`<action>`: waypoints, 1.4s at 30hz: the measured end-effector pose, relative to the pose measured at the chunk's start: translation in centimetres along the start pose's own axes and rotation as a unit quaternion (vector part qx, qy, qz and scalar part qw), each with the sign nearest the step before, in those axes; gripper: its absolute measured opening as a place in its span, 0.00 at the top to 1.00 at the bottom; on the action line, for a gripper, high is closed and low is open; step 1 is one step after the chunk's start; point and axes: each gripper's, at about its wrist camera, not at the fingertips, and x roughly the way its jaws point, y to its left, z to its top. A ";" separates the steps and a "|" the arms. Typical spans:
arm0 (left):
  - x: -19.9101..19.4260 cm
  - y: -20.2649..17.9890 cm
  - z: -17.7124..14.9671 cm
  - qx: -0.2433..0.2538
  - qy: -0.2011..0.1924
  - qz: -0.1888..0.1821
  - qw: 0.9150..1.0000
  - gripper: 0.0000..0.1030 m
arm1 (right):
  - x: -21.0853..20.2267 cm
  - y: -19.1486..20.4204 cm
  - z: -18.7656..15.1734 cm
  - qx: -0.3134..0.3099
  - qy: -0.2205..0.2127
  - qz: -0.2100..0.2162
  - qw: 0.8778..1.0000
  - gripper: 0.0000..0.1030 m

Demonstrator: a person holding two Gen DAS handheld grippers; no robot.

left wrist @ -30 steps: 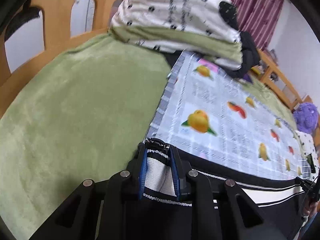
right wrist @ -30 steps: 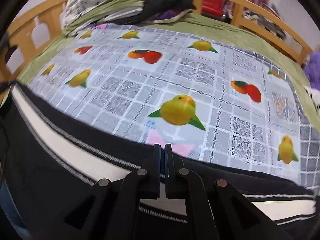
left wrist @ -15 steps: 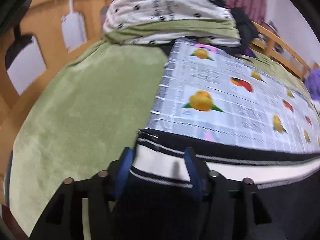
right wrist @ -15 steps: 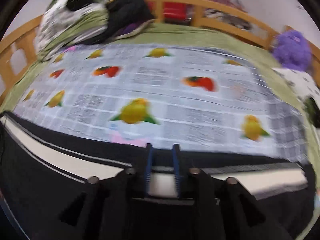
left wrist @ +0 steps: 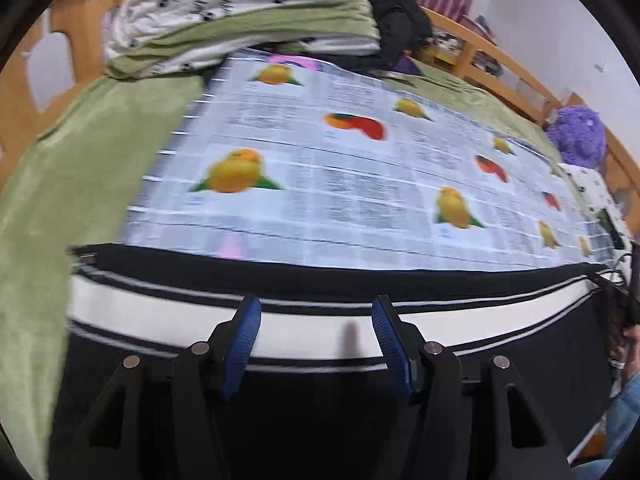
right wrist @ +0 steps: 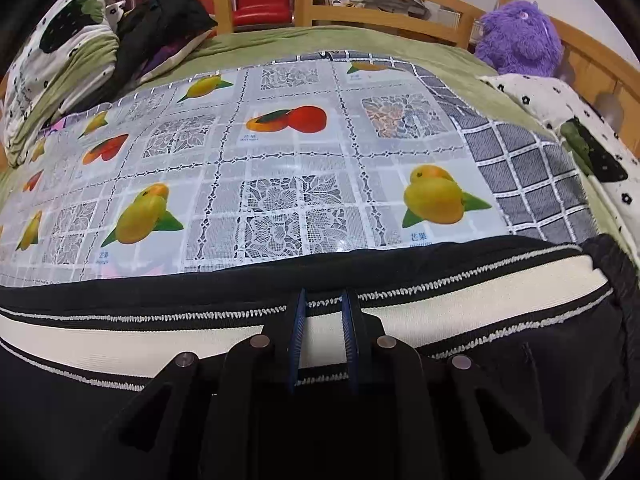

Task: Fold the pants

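Black pants (right wrist: 120,412) with cream side stripe spread flat along near edge of fruit-print cloth (right wrist: 280,168). Left claw (left wrist: 316,336) spread, empty; right claw (right wrist: 323,340) closing, narrow gap, nothing pinched. Soft, limp, light; best gripped at stripe edge.

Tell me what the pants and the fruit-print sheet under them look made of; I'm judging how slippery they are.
The pants look like soft matte black knit, perhaps cotton jersey: the white side stripe has zigzag stitching. The fruit-print sheet looks like glossy plastic, probably vinyl: light glares off it and its lace pattern seems printed, so likely slick.
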 end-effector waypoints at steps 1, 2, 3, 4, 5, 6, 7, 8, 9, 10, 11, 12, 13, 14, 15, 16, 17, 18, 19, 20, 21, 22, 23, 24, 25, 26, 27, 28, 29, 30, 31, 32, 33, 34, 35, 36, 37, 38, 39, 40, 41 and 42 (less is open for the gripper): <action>0.6 -0.9 0.0 0.004 0.006 -0.008 1.000 0.46 | -0.5 0.0 -0.1 0.007 -0.005 0.004 1.000 0.82; 1.0 -1.5 0.0 0.006 0.010 -0.011 1.000 0.46 | -1.1 -0.1 -0.3 0.018 -0.014 0.014 1.000 0.79; 1.7 -2.3 0.0 0.011 0.015 -0.014 1.000 0.46 | -1.5 0.0 -0.5 0.027 -0.022 0.028 0.999 0.73; 2.3 -3.1 -0.1 0.015 0.020 -0.014 1.000 0.46 | -1.7 0.2 -0.8 0.031 -0.027 0.043 0.998 0.68; 3.1 -4.0 -0.3 0.020 0.025 -0.014 0.999 0.46 | -1.4 0.6 -1.0 0.029 -0.025 0.045 0.998 0.63; 3.6 -4.6 -0.3 0.024 0.026 -0.012 0.999 0.45 | -0.7 1.0 -1.2 0.023 -0.016 0.036 0.999 0.62; 4.3 -5.3 -0.4 0.029 0.025 0.002 0.999 0.43 | 0.0 1.3 -1.2 0.016 -0.010 0.027 0.999 0.61; 5.0 -6.0 -0.5 0.037 0.016 0.029 0.999 0.43 | 0.0 1.6 -1.2 0.012 -0.015 0.023 1.000 0.60; 5.4 -6.3 -0.5 0.039 0.007 0.042 0.998 0.43 | 0.0 1.6 -1.1 0.013 -0.017 0.021 1.000 0.59; 5.6 -6.3 -0.3 0.036 -0.003 0.054 0.998 0.42 | 0.1 1.6 -0.9 0.017 -0.016 0.020 1.000 0.58; 5.8 -6.1 0.0 0.025 -0.004 0.057 0.998 0.42 | 0.1 1.5 -0.9 0.020 -0.015 0.021 0.999 0.57; 5.7 -5.6 0.4 0.015 -0.005 0.056 0.998 0.42 | 0.1 1.5 -1.0 0.021 -0.016 0.021 0.999 0.57; 5.6 -5.4 0.6 0.010 -0.005 0.056 0.998 0.42 | 0.1 1.5 -1.1 0.021 -0.016 0.021 0.999 0.56; 5.3 -5.0 0.9 0.006 -0.005 0.061 0.998 0.43 | 0.1 1.5 -1.1 0.022 -0.016 0.017 0.999 0.52; 5.0 -4.6 1.0 0.005 -0.005 0.070 0.998 0.43 | 0.2 1.5 -1.1 0.023 -0.016 0.011 1.000 0.47; 4.5 -4.2 1.0 0.006 -0.007 0.081 0.997 0.43 | 0.3 1.4 -1.1 0.024 -0.015 0.009 1.000 0.46; 3.7 -3.6 0.9 0.011 -0.013 0.096 0.995 0.43 | 0.3 1.4 -1.1 0.024 -0.014 0.012 1.000 0.43; 3.1 -3.1 0.8 0.016 -0.019 0.109 0.994 0.43 | 0.3 1.3 -1.2 0.024 -0.014 0.016 0.999 0.39; 2.4 -2.5 0.7 0.023 -0.027 0.127 0.991 0.43 | 0.3 1.3 -1.2 0.025 -0.015 0.020 0.999 0.38; 1.6 -1.5 0.4 0.029 -0.037 0.156 0.987 0.43 | 0.4 1.2 -1.2 0.026 -0.016 0.024 0.999 0.34; 1.2 -0.7 0.3 0.029 -0.040 0.183 0.982 0.42 | 0.4 1.2 -1.3 0.025 -0.017 0.029 0.999 0.30; 1.1 0.4 0.2 0.022 -0.038 0.202 0.978 0.42 | 0.4 1.3 -1.3 0.023 -0.016 0.033 0.999 0.27; 1.3 1.6 0.1 0.009 -0.031 0.210 0.977 0.42 | 0.5 1.5 -1.3 0.020 -0.016 0.035 0.999 0.24; 2.1 3.0 0.0 -0.012 -0.010 0.197 0.980 0.42 | 0.5 1.7 -1.3 0.015 -0.014 0.033 0.999 0.22; 3.3 4.6 0.0 -0.035 0.026 0.162 0.986 0.41 | 0.6 2.0 -1.2 0.011 -0.013 0.029 0.999 0.21; 3.3 5.6 0.0 -0.053 0.026 0.141 0.988 0.40 | 0.6 2.1 -1.2 0.009 -0.012 0.027 1.000 0.20; 2.7 6.4 0.1 -0.071 0.018 0.127 0.989 0.40 | 0.6 2.1 -1.2 0.009 -0.012 0.028 0.999 0.19; 2.4 6.7 0.2 -0.076 0.020 0.124 0.989 0.41 | 0.6 2.0 -1.2 0.012 -0.012 0.032 0.999 0.19; 1.9 7.0 0.3 -0.081 0.019 0.119 0.989 0.42 | 0.6 1.9 -1.3 0.014 -0.011 0.037 0.999 0.18; 1.3 7.1 0.1 -0.088 0.012 0.114 0.990 0.42 | 0.6 1.8 -1.3 0.016 -0.011 0.040 0.999 0.18; 0.5 7.2 -0.3 -0.094 0.004 0.106 0.990 0.43 | 0.7 1.7 -1.3 0.017 -0.010 0.043 0.999 0.17; -0.1 7.1 -0.7 -0.093 0.000 0.095 0.991 0.44 | 0.7 1.7 -1.2 0.016 -0.008 0.044 0.999 0.17; -1.0 6.5 -1.3 -0.082 0.001 0.081 0.993 0.44 | 0.6 1.8 -1.2 0.015 -0.005 0.041 0.999 0.17; -1.7 6.1 -1.8 -0.070 0.002 0.080 0.994 0.44 | 0.5 1.9 -1.2 0.013 0.000 0.039 0.999 0.17; -2.5 5.6 -2.5 -0.058 0.001 0.086 0.995 0.44 | 0.4 2.1 -1.1 0.012 0.008 0.036 0.999 0.17; -3.8 5.1 -3.7 -0.047 -0.005 0.091 0.995 0.44 | 0.1 2.1 -1.2 0.015 0.017 0.036 0.999 0.17; -4.8 4.8 -4.6 -0.038 -0.008 0.089 0.995 0.44 | -0.3 2.1 -1.3 0.020 0.022 0.041 0.999 0.17; -5.9 4.4 -5.9 -0.027 -0.007 0.088 0.996 0.44 | -0.8 2.1 -1.6 0.029 0.027 0.050 0.998 0.18; -6.6 4.4 -6.5 -0.019 -0.006 0.091 0.996 0.44 | -1.5 2.2 -2.1 0.035 0.030 0.060 0.997 0.22; -7.2 4.5 -7.5 -0.013 -0.006 0.097 0.995 0.44 | -2.5 2.5 -2.7 0.036 0.029 0.065 0.997 0.23; -7.7 5.0 -8.6 -0.010 -0.007 0.114 0.993 0.44 | -3.3 2.9 -3.3 0.031 0.028 0.061 0.997 0.23; -7.9 5.4 -9.1 -0.011 -0.007 0.127 0.992 0.44 | -4.4 3.4 -4.2 0.019 0.025 0.052 0.998 0.23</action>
